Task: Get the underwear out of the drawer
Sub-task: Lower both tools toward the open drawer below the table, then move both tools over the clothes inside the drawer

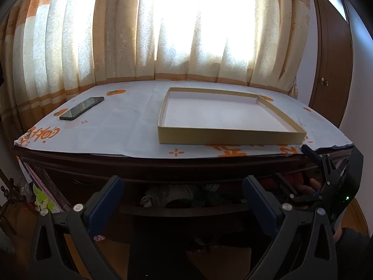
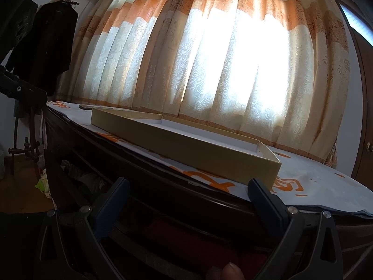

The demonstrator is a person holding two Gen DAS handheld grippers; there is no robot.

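Drawer [image 1: 186,200] open, underwear [image 1: 163,196] still inside at 6 o'clock; left hand-held gripper [image 1: 183,200] and right hand-held gripper [image 2: 188,200] both spread, empty.

In front of you a white paper sheet [image 1: 130,126] with orange print covers the top of the dark wooden dresser [image 1: 163,165]. On it, to the right, sits a shallow tan cardboard tray [image 1: 230,137] with a white inside. A black phone [image 1: 81,108] lies flat well apart from it on the left. Behind them hang cream and orange curtains [image 1: 121,35], brightly backlit. You can see a wooden door [image 1: 333,65] at the right, and dark clothes [image 2: 46,44] hanging at the far left.
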